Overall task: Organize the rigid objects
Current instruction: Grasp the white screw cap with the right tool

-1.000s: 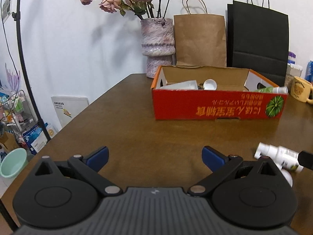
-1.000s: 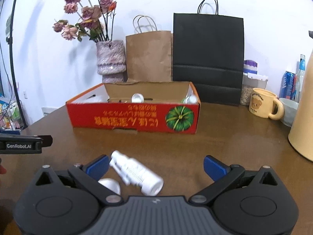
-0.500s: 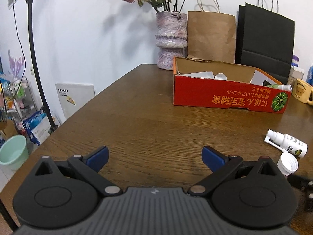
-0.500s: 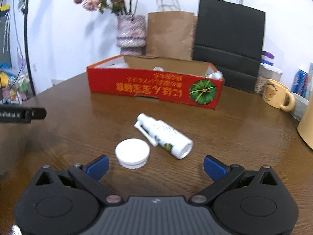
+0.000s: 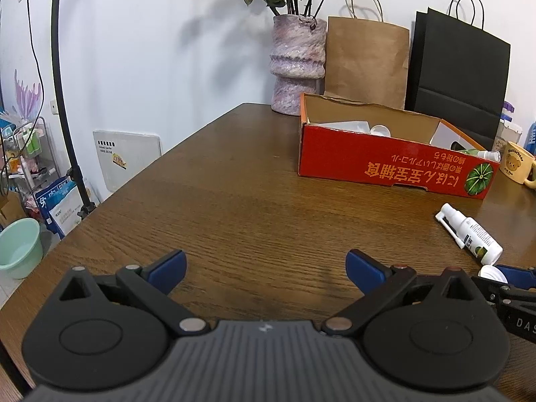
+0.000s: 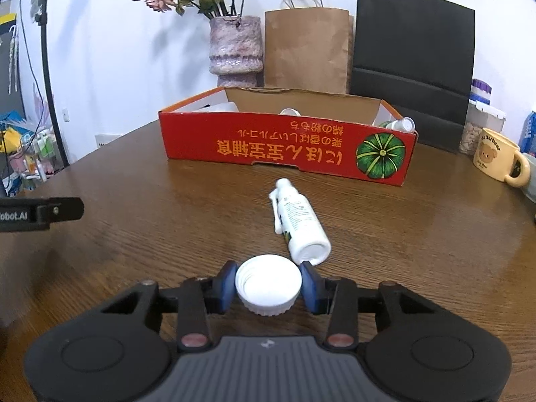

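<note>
A white screw cap (image 6: 267,284) lies open side up on the brown wooden table (image 6: 134,234), caught between the blue pads of the right gripper (image 6: 268,284), whose jaws are closing on it and stand on either side of its ribbed rim. Just beyond, a white spray bottle (image 6: 299,222) lies on its side, its long axis running away from the camera, nozzle toward the red cardboard box (image 6: 288,152) and flat base nearly touching the gripper's right pad. The left gripper (image 5: 264,268) hovers over bare tabletop with its jaws spread wide and nothing between them. Inside the box, only the tops of a few white containers clear the front wall, too hidden to identify. In the left wrist view the cap (image 5: 492,273) is mostly covered by gripper parts, and the yellow mug (image 5: 517,164) is cut by the frame edge.
</note>
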{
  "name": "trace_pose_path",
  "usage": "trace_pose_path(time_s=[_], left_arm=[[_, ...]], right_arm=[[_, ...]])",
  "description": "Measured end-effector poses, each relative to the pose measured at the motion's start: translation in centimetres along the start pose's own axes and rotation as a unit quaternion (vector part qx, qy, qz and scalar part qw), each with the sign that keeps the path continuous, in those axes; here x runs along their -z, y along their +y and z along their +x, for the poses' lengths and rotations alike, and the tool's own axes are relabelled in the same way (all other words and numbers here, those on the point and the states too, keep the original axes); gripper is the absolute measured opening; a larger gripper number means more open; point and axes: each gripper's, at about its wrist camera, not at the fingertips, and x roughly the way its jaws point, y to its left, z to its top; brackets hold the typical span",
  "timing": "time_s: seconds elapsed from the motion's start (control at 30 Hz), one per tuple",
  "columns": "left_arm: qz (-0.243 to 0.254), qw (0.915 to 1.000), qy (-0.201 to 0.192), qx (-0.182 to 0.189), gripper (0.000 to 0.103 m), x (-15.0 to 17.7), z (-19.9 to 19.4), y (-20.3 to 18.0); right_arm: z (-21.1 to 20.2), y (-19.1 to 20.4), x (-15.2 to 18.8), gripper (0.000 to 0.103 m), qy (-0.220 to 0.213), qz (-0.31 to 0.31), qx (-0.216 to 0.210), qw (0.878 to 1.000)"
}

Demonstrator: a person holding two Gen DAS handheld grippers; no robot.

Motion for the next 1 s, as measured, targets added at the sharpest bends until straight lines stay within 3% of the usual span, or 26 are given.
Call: trace_pose_path(time_s=[0.33, 0.5, 1.0], left_arm=[[0.004, 0.9999, 0.005, -0.011, 0.103, 0.0, 0.2, -0.2], [0.031, 0.9994, -0.004, -0.011, 0.103, 0.0, -0.1, -1.5], [0.116, 0.9912, 0.004, 0.065, 0.103, 0.1, -0.4, -10.2]], right_arm=[[-1.4, -0.5, -0.1, 0.04, -0.036, 0.005, -0.001, 0.999], [-2.6, -1.8, -0.3, 0.04, -0.061, 0.023, -0.002, 0.998], [-4.1, -8.4, 0.1, 0.04, -0.084, 0.052, 0.017, 0.995]])
